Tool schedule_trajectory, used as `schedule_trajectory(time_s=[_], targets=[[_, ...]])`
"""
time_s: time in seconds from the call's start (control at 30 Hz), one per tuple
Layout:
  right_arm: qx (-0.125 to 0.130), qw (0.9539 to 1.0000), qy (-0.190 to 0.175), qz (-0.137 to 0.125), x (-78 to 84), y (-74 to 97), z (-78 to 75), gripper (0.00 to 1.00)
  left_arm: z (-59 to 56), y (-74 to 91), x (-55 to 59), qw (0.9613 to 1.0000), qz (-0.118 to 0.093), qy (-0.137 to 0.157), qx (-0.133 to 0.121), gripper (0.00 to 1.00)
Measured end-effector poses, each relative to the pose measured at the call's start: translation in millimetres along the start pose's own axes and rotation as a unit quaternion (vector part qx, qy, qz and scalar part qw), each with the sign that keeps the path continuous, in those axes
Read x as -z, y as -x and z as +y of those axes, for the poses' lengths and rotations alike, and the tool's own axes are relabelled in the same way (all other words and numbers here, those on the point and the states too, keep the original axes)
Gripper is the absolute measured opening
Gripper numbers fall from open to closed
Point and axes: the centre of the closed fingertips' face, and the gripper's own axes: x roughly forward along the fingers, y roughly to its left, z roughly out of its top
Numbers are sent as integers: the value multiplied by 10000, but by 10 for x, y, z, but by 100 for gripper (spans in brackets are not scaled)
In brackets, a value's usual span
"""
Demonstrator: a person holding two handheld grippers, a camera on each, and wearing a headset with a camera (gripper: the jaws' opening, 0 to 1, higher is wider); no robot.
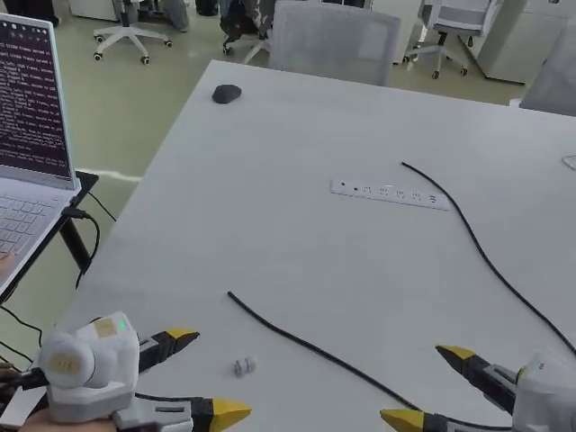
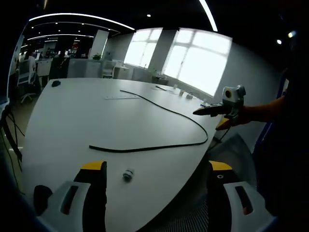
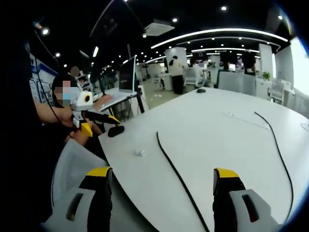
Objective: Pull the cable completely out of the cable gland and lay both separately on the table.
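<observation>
Left claw (image 1: 209, 373), black with yellow tips, sits nearest at the bottom of the head view, jaws spread wide and empty; its own left gripper view (image 2: 156, 166) agrees. Right claw (image 1: 427, 385), same black-and-yellow build, is also spread wide with nothing between the jaws, as the right gripper view (image 3: 161, 172) confirms. Small pale grey plastic cable gland (image 1: 243, 365) lies on the white table (image 1: 270, 234) just beside the left claw's tips. Long thin black cable (image 1: 306, 346) lies loose on the table, its free end near the gland but not touching it. It runs toward the right claw, loops at the near table edge and goes back past the white power strip (image 1: 389, 193). Judgement: cable is out, both parts lie separate, task looks as good as done; step in hand is clearing away. To do it well, keep both claws open and lift up and back rather than sliding along the table. The gland looks light and would likely roll if nudged. The right claw should mind the cable run beneath it so the end isn't dragged onto the gland.
</observation>
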Motion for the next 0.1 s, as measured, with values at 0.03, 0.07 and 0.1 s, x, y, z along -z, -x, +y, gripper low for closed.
schedule_trajectory(time_s=[0.03, 0.07, 0.1], targets=[[-19, 10000, -3, -4, 13, 1, 3, 89, 0, 4, 13, 10000, 16, 27, 17, 87], [-26, 10000, -13, 5, 25, -3, 4, 92, 7, 6, 30, 10000, 39, 32, 20, 89], [-14, 10000, -14, 54, 49, -5, -2, 93, 11, 5, 41, 10000, 52, 27, 17, 91]])
